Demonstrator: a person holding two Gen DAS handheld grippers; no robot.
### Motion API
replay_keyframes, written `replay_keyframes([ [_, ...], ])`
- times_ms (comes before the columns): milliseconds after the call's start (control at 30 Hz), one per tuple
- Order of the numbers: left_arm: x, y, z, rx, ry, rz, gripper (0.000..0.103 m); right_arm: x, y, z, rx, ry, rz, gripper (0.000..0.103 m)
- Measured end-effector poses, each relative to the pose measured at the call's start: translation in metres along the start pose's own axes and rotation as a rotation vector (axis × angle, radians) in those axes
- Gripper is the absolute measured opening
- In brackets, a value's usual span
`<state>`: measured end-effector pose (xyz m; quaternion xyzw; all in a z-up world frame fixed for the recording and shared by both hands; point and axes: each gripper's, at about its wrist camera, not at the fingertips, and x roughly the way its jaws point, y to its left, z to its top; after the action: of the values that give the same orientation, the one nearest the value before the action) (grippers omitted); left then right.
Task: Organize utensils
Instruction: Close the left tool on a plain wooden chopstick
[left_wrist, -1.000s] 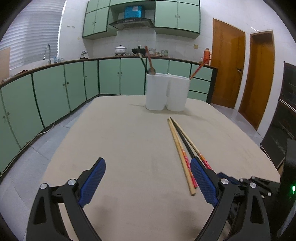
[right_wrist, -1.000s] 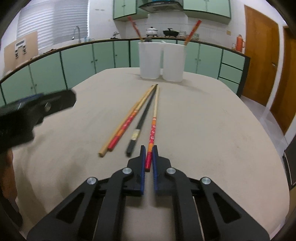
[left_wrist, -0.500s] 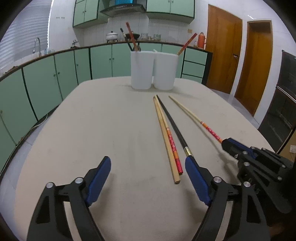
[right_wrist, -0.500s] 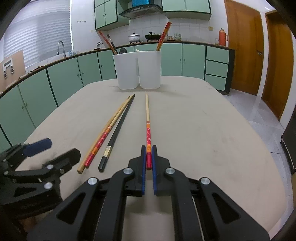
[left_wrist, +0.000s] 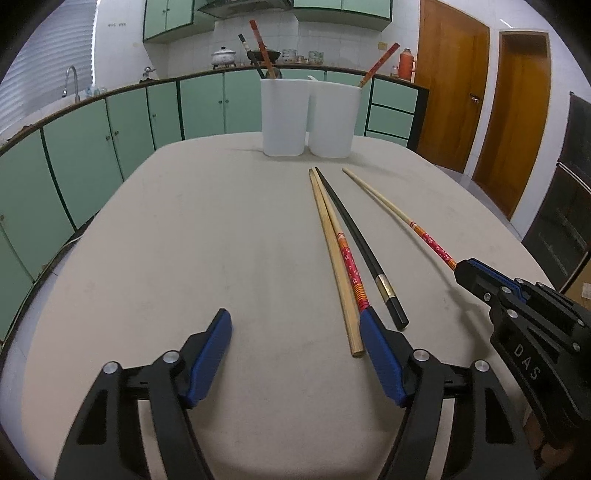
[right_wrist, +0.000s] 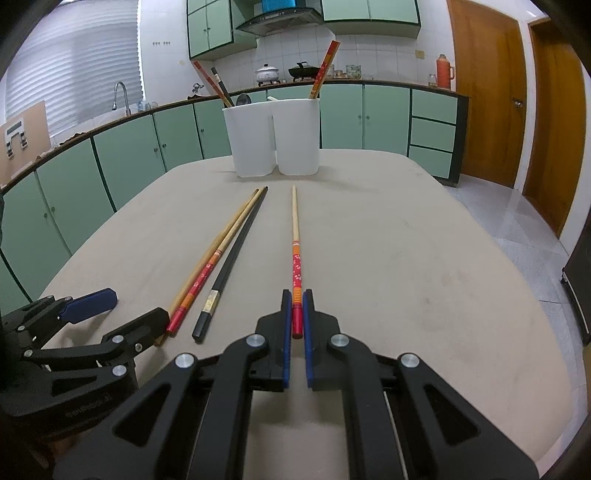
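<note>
My right gripper (right_wrist: 296, 301) is shut on the red end of a red-patterned chopstick (right_wrist: 295, 236), which points toward two white holders (right_wrist: 275, 138) at the table's far end; it also shows in the left wrist view (left_wrist: 391, 210). My left gripper (left_wrist: 295, 325) is open and empty, low over the table. Its right finger (left_wrist: 380, 354) is at the near ends of three chopsticks lying side by side: a plain wooden one (left_wrist: 332, 254), a red-patterned one (left_wrist: 351, 266) and a black one (left_wrist: 358, 236). The holders (left_wrist: 310, 118) hold several utensils.
The beige table (left_wrist: 207, 236) has rounded edges with floor around it. Green cabinets (left_wrist: 110, 133) run along the back and left. Wooden doors (left_wrist: 450, 92) stand at the right. The right gripper's body (left_wrist: 532, 325) is close to my left gripper's right side.
The right gripper has lifted and swung its chopstick to the right, away from the other three. The left gripper has moved forward and lower, next to the three chopsticks' near ends.
</note>
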<state>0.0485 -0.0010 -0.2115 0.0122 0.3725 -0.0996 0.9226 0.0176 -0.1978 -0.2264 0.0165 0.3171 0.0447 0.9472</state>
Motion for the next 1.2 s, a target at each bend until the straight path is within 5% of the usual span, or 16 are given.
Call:
replay_keyframes([
  [233, 0.003, 0.013, 0.005, -0.080, -0.006, 0.062, 0.044, 0.001, 0.002, 0.001, -0.015, 0.005, -0.001, 0.005],
  [667, 0.002, 0.007, 0.003, -0.043, 0.000, 0.039, 0.055, 0.011, 0.010, -0.003, -0.042, 0.056, 0.025, 0.009],
  [767, 0.002, 0.007, 0.003, -0.044, 0.000, 0.034, 0.046, 0.011, 0.010, -0.005, -0.045, 0.060, 0.023, 0.009],
  [933, 0.003, 0.004, 0.004, -0.030, -0.003, 0.012, 0.010, 0.011, 0.011, -0.007, -0.071, 0.051, 0.021, 0.006],
  [1200, -0.003, 0.001, 0.006, -0.026, -0.023, -0.033, 0.006, 0.005, 0.008, -0.003, -0.056, 0.025, 0.041, 0.005],
])
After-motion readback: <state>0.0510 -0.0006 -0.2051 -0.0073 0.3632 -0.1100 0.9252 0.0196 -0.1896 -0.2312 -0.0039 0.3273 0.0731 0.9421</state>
